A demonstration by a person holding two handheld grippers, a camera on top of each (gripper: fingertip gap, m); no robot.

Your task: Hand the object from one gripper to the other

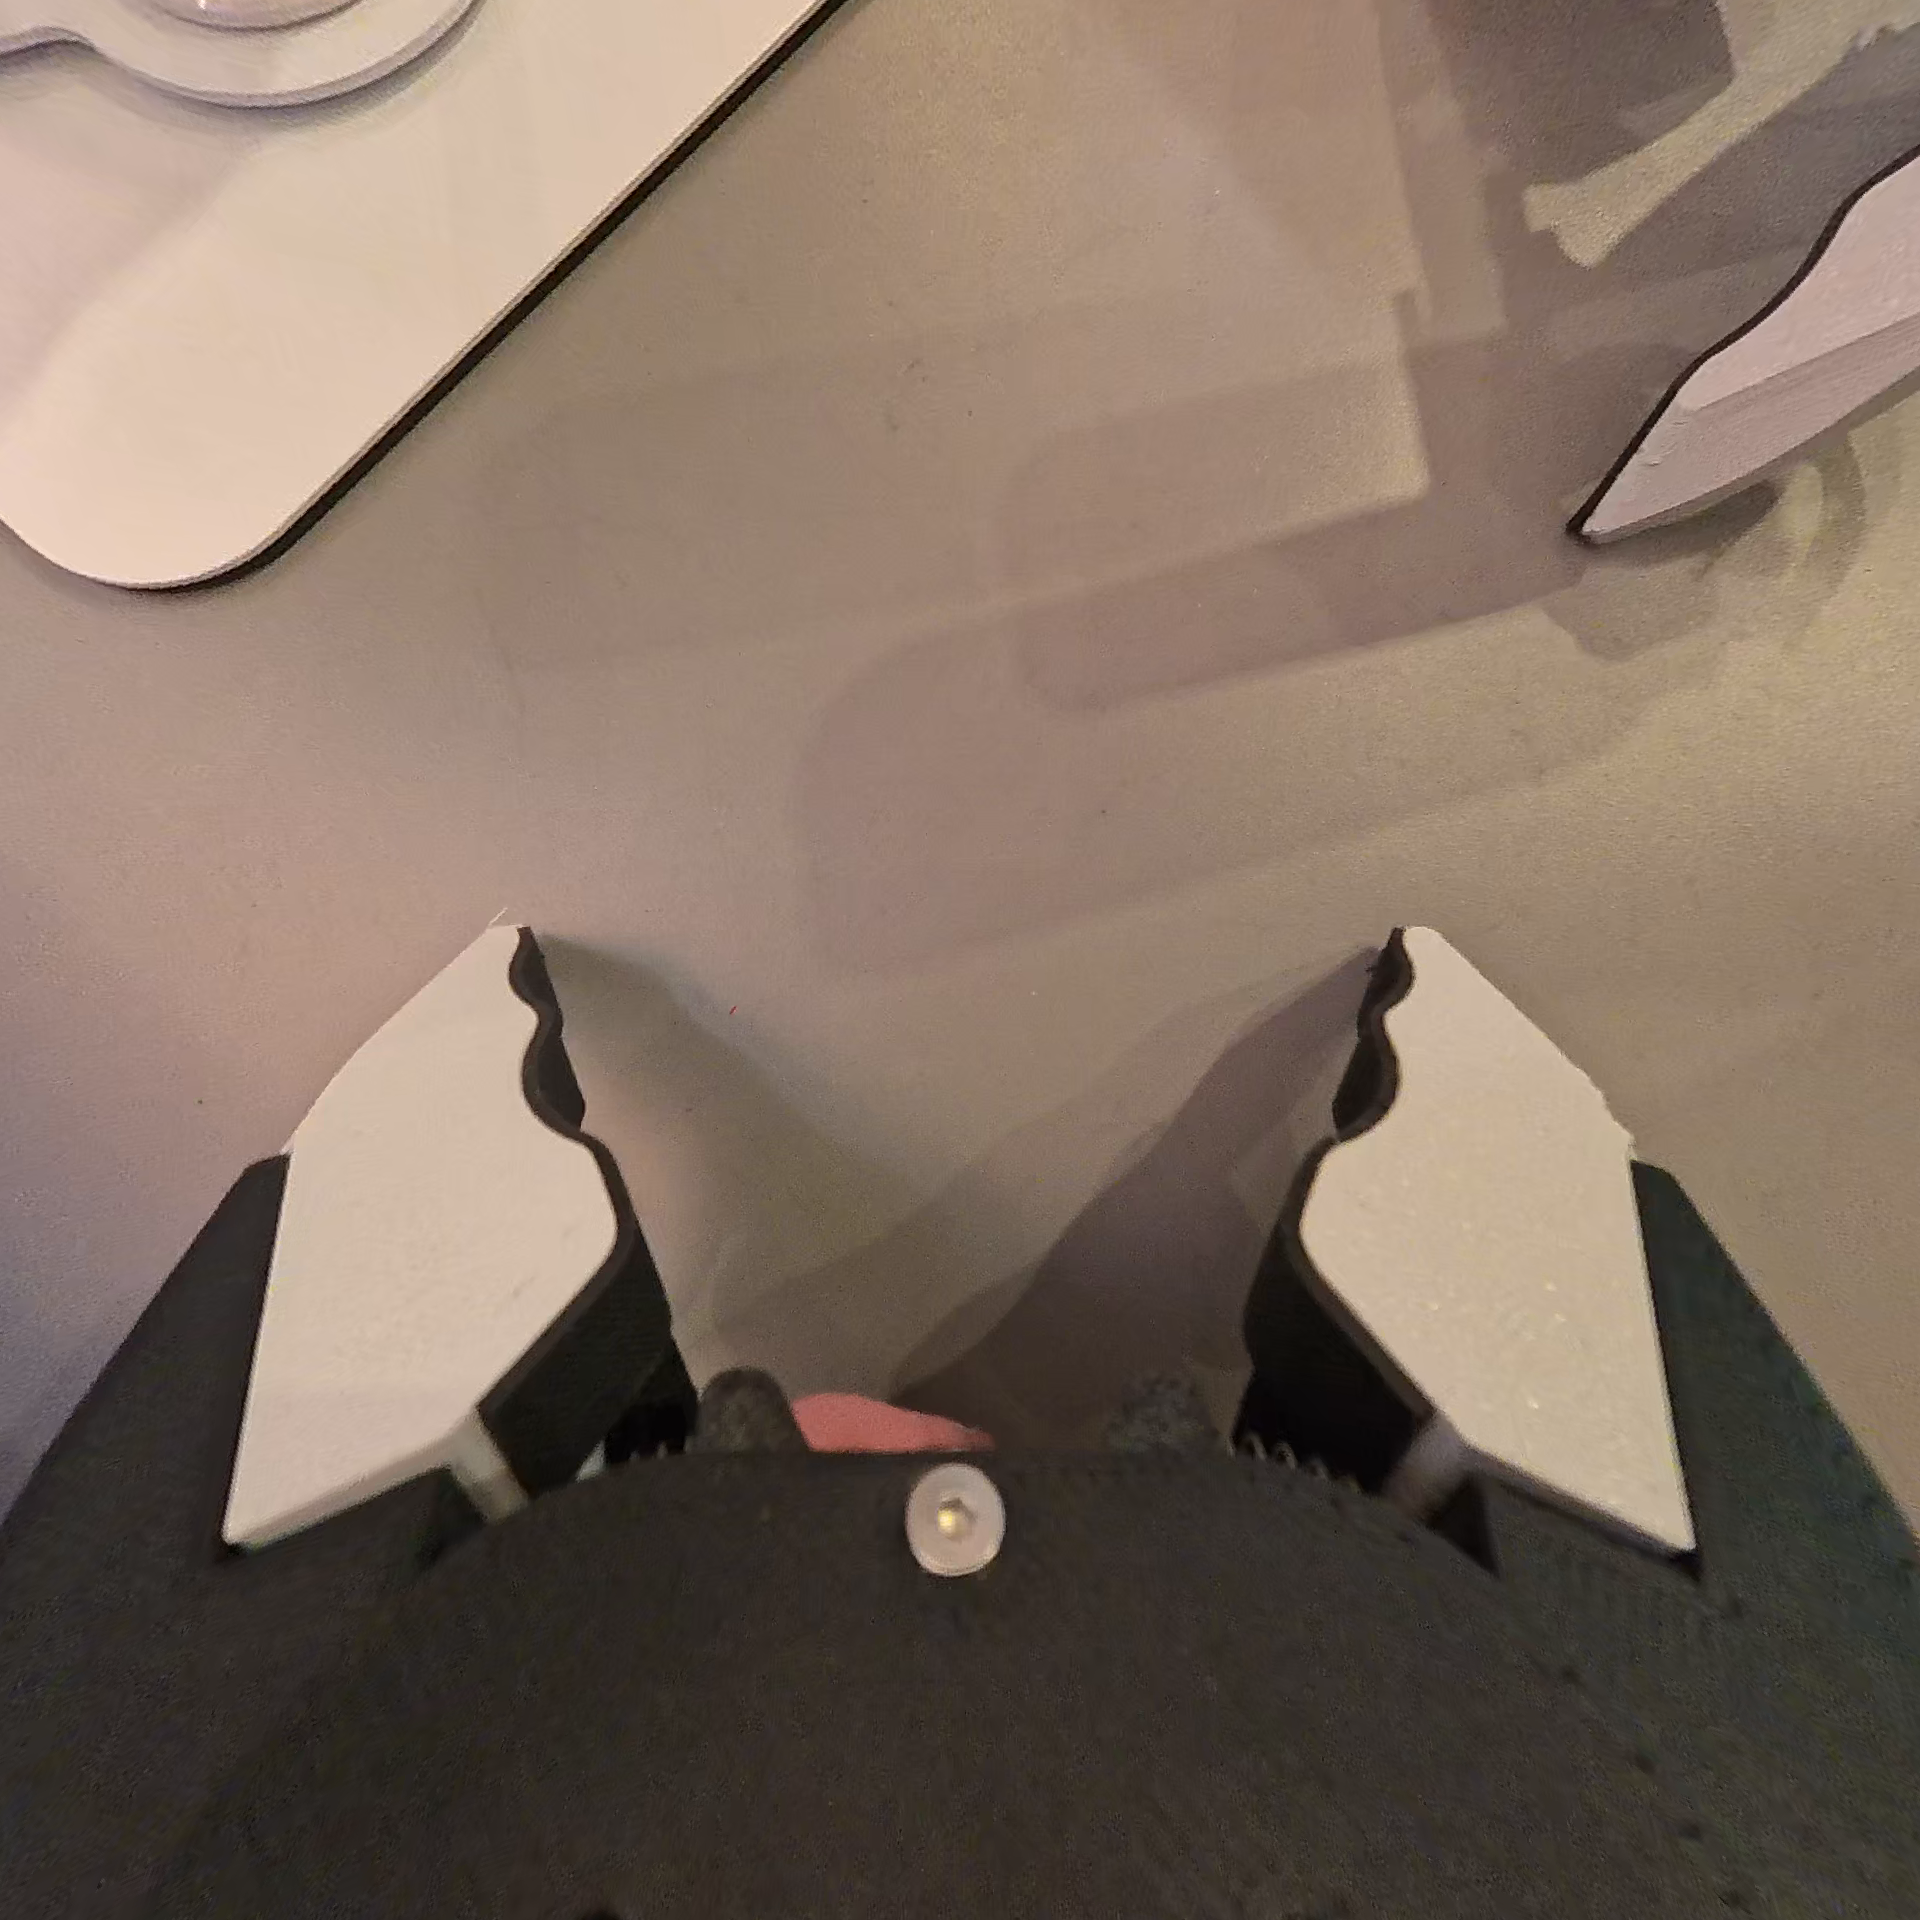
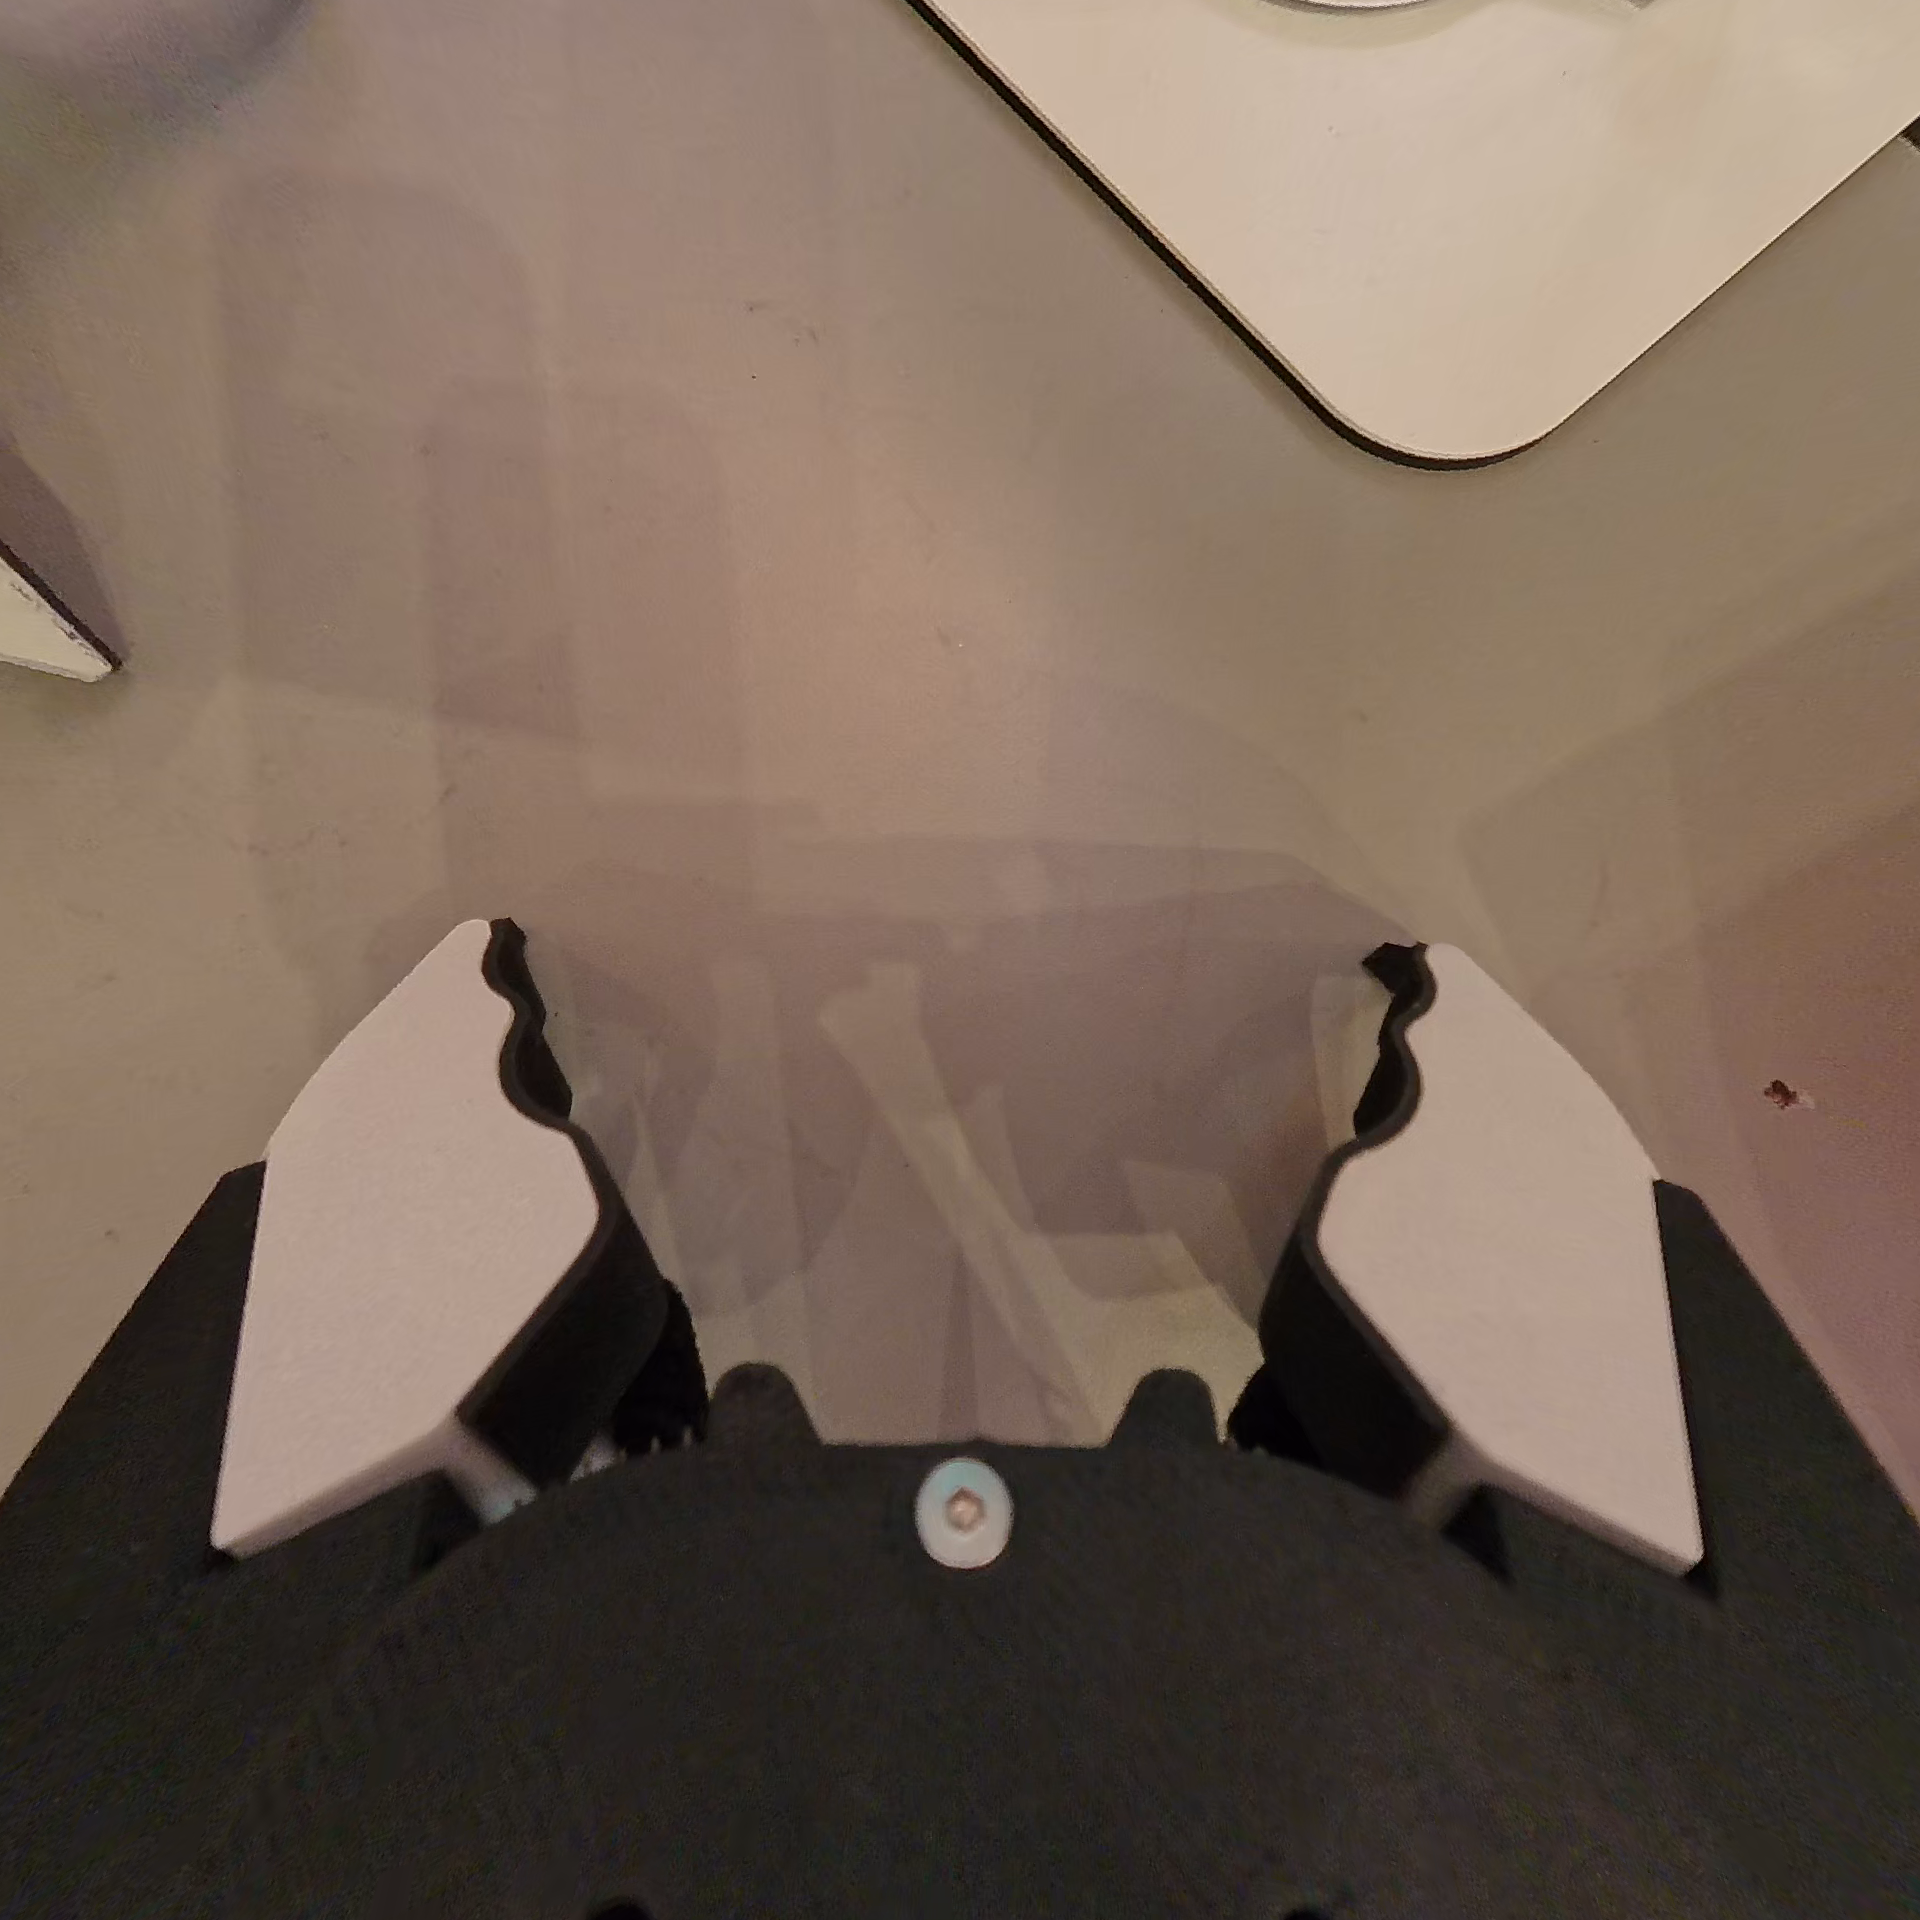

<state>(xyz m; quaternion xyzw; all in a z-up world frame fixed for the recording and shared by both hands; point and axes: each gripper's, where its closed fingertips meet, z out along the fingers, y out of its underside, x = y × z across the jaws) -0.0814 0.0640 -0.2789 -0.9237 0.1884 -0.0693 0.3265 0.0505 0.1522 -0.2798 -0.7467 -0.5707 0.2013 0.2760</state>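
Observation:
My left gripper (image 1: 961, 935) is open wide over a bare grey table (image 1: 935, 623), with nothing between its white fingers. My right gripper (image 2: 956, 935) is also open wide, and between its fingers I see only overlapping shadows on the table (image 2: 831, 520). A clear plastic object (image 1: 208, 52) with a wavy outline lies on a white board (image 1: 260, 312) at the far left of the left wrist view. The board also shows at the top right of the right wrist view (image 2: 1455, 229). Each gripper sits well short of the board.
A finger of the right gripper (image 1: 1787, 364) reaches in at the right edge of the left wrist view. A fingertip of the left gripper (image 2: 52, 613) shows at the left edge of the right wrist view. Grey table lies between the two grippers.

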